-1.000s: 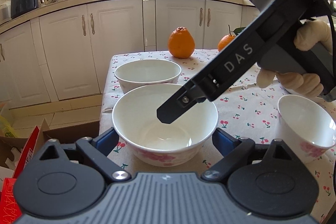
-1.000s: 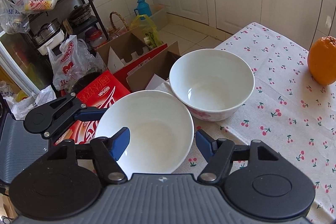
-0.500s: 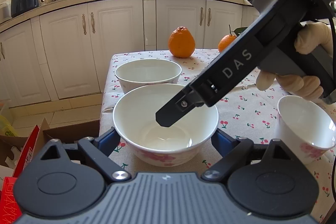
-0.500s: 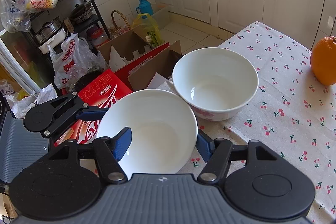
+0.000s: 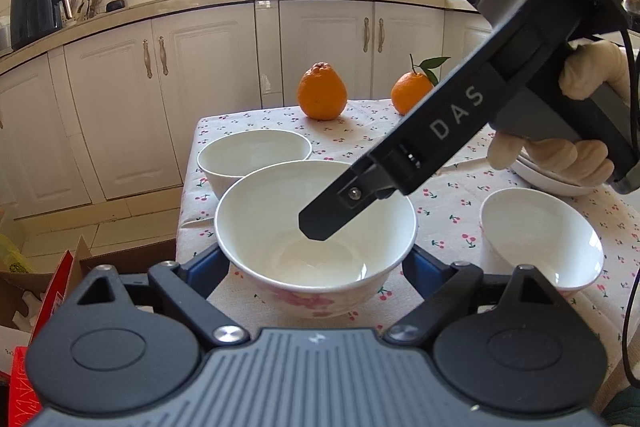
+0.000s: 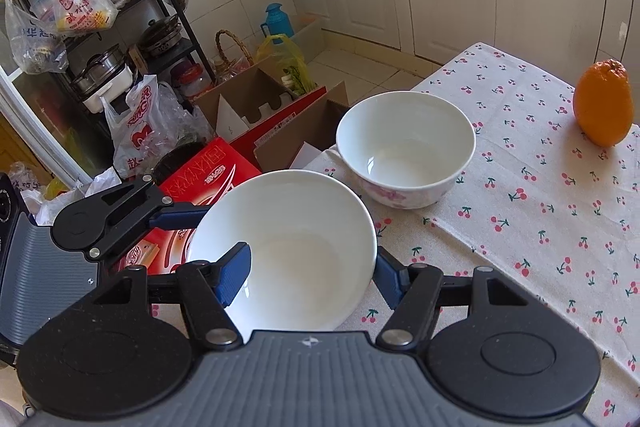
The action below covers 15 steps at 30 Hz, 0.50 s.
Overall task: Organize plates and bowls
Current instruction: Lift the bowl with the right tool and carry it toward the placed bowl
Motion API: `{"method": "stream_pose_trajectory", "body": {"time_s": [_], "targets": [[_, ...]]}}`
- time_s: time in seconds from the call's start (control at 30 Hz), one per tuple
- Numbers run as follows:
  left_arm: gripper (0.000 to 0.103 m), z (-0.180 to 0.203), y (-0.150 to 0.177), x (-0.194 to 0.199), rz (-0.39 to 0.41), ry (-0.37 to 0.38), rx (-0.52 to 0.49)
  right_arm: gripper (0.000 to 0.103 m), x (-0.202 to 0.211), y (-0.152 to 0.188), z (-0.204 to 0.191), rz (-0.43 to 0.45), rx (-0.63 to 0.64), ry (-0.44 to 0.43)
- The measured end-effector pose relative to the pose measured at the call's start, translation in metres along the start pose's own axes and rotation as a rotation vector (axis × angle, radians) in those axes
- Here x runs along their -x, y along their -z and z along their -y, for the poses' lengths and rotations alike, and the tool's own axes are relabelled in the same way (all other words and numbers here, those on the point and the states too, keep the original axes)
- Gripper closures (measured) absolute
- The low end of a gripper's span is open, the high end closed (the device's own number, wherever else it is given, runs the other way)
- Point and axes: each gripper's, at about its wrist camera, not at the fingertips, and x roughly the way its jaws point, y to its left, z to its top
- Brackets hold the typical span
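- The left gripper [image 5: 316, 263] has its jaws spread wide on either side of the near bowl [image 5: 316, 227], gripping nothing; its blue pads stand just off the bowl's outer wall.
- The right gripper [image 6: 308, 275] straddles that bowl's rim, with one pad inside the bowl and the other outside. I cannot tell whether the pads are pinching the wall yet.
- The near bowl sits at the bench [image 6: 540, 227] corner, right beside the edge. It is white, glossy and empty, with a pink floral band low on the outside.
- Risk, as I judge it: a smooth glazed wall pinched at one spot may slip or tip on lifting, and the cardboard boxes [image 6: 256, 103] and floor lie below that edge.
- A second matching bowl [image 6: 406, 147] stands just behind, apart from the first. A careless swing could knock their rims together.
- A smaller bowl [image 5: 540, 239] stands to the right, with stacked plates [image 5: 548, 183] beyond it, partly hidden by the gloved right hand [image 5: 576, 115].
- Two oranges [image 5: 322, 91] rest at the far end of the bench, well apart from the crockery.
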Motion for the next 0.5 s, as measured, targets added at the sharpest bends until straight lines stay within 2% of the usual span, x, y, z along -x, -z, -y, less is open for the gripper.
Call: {"method": "stream_pose_trajectory", "body": {"time_s": [0.5], "targets": [[0.010,0.044,-0.015,0.031,0.025,0.043,-0.062,0.032,0.060,0.036,-0.005,0.052,-0.077,0.011]]}}
